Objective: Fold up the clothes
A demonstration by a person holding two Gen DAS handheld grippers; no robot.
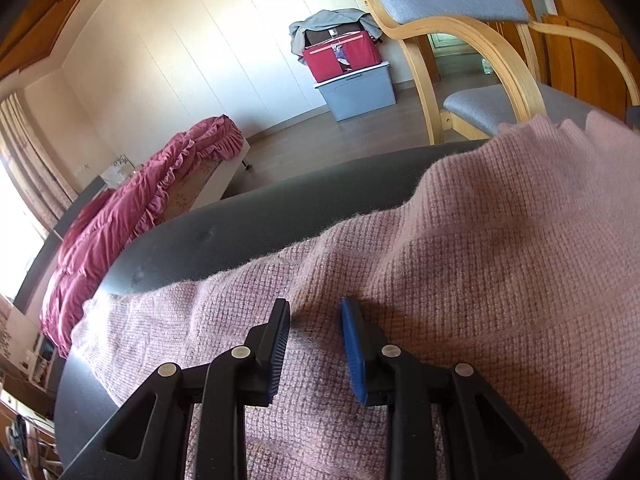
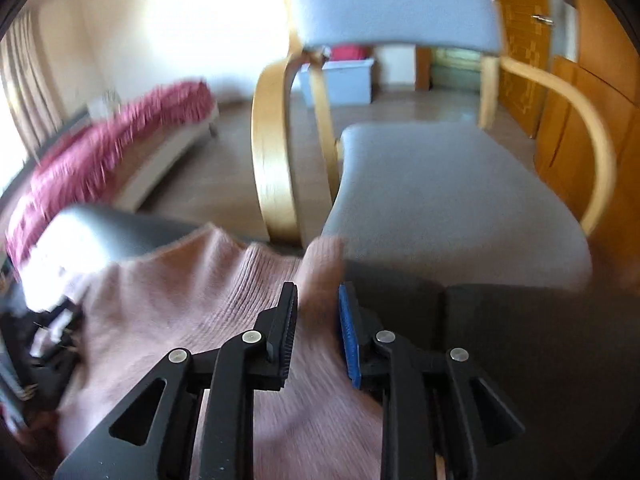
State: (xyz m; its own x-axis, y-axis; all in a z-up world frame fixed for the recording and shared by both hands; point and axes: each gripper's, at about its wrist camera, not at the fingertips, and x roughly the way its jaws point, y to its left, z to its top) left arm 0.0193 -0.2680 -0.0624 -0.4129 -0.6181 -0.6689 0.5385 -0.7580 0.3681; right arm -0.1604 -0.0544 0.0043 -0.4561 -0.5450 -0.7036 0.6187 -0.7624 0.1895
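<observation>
Pink knit fills most of what you see: the sweater [image 1: 460, 240] lies spread over your dark counter [image 1: 240, 216], its fuzzy edge running across the middle of the surface and its ribbed hem bunched near the far edge, on the side where the chair stands. Your left tongs [image 1: 316, 320] sit just above the knit with the jaws spread, a raised fold of the fabric lying in the gap between the black pad and the blue pad; whether the pads touch the wool you cannot tell. Your right tongs [image 2: 318, 312] are likewise spread apart, with a raised strip of the sweater [image 2: 224, 312] between the jaws at the garment's right edge; that view is blurred, so contact there is unclear too. To the right of that edge the counter [image 2: 540, 340] is bare up to its far edge. Beyond the far edge stands a bentwood armchair with grey cushions [image 2: 440, 184]. Further off, a red ruffled bedspread [image 1: 132, 208] lies on a bed, and a red fabric box [image 1: 340, 58] sits on a grey storage bin [image 1: 356, 94] against the wall.
</observation>
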